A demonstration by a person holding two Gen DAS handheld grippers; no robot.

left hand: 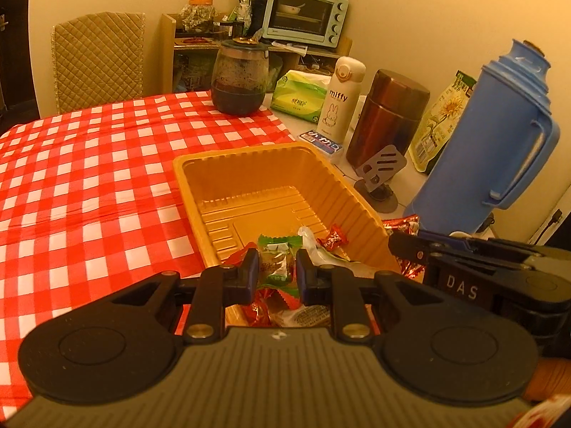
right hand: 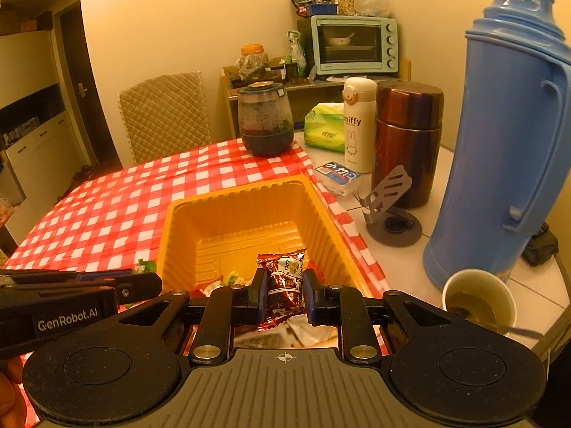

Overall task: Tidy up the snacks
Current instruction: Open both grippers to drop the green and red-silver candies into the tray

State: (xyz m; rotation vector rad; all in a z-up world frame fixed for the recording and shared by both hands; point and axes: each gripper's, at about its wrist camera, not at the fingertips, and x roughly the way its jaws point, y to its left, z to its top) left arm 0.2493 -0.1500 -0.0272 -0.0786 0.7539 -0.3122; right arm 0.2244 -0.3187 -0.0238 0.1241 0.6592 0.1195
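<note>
A yellow plastic tray (left hand: 214,164) (right hand: 228,210) stands on the red-checked tablecloth, with several wrapped snacks at its near end. My left gripper (left hand: 277,265) is shut on a green-wrapped snack (left hand: 276,260) and holds it over the tray's near end. My right gripper (right hand: 284,287) is shut on a dark red snack packet (right hand: 283,278), also over the tray's near end. A small red candy (left hand: 333,238) lies in the tray. Each gripper shows at the edge of the other's view.
A blue thermos (right hand: 506,135), brown flask (right hand: 407,142), white miffy bottle (right hand: 358,125), tissue pack (right hand: 323,126), phone stand (right hand: 389,210) and paper cup (right hand: 478,297) crowd the right side. A glass jar (right hand: 266,121) stands behind the tray. A chair (right hand: 164,114) is beyond the table.
</note>
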